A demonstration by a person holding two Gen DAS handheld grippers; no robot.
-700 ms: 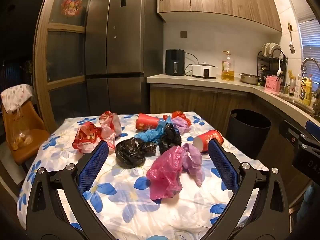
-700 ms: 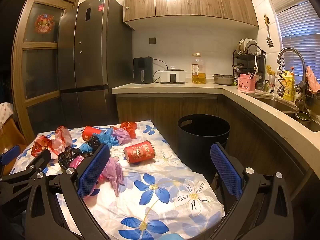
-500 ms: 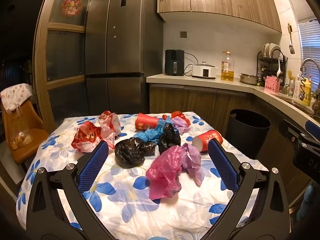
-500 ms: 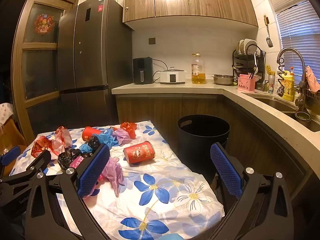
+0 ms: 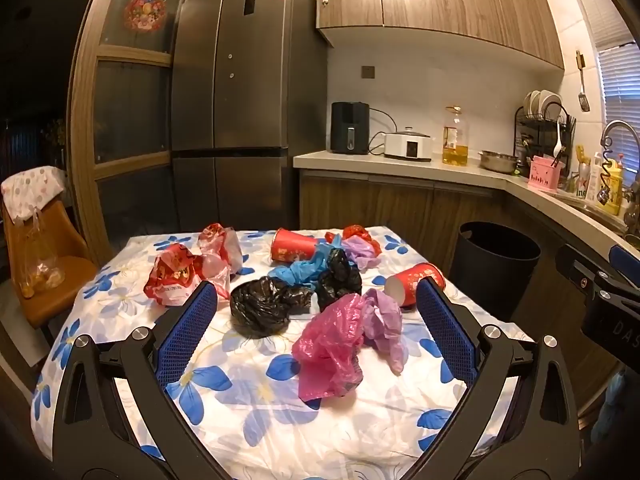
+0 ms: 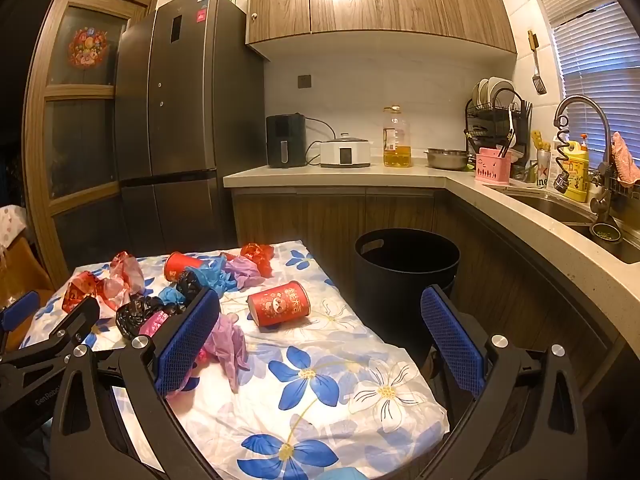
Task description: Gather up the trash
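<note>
Trash lies on a table with a blue-flowered cloth (image 5: 248, 408): a pink bag (image 5: 330, 354), a lilac bag (image 5: 384, 320), a black bag (image 5: 260, 306), a blue bag (image 5: 302, 270), red wrappers (image 5: 176, 276) and two red cups, one far (image 5: 290, 244), one near the right edge (image 5: 414, 282). That near cup lies on its side in the right wrist view (image 6: 280, 304). A black bin (image 6: 404, 276) stands on the floor right of the table. My left gripper (image 5: 316, 334) is open above the near table edge, empty. My right gripper (image 6: 320, 344) is open, empty.
A kitchen counter (image 6: 360, 174) with appliances, an oil bottle and a dish rack runs behind and to the right, with a sink (image 6: 560, 204). A fridge (image 5: 236, 120) stands behind the table. An orange chair (image 5: 44, 264) with a bag is at the left.
The left wrist view has shifted very slightly; the trash sits a touch lower left in frame. Both grippers stay open and empty.
</note>
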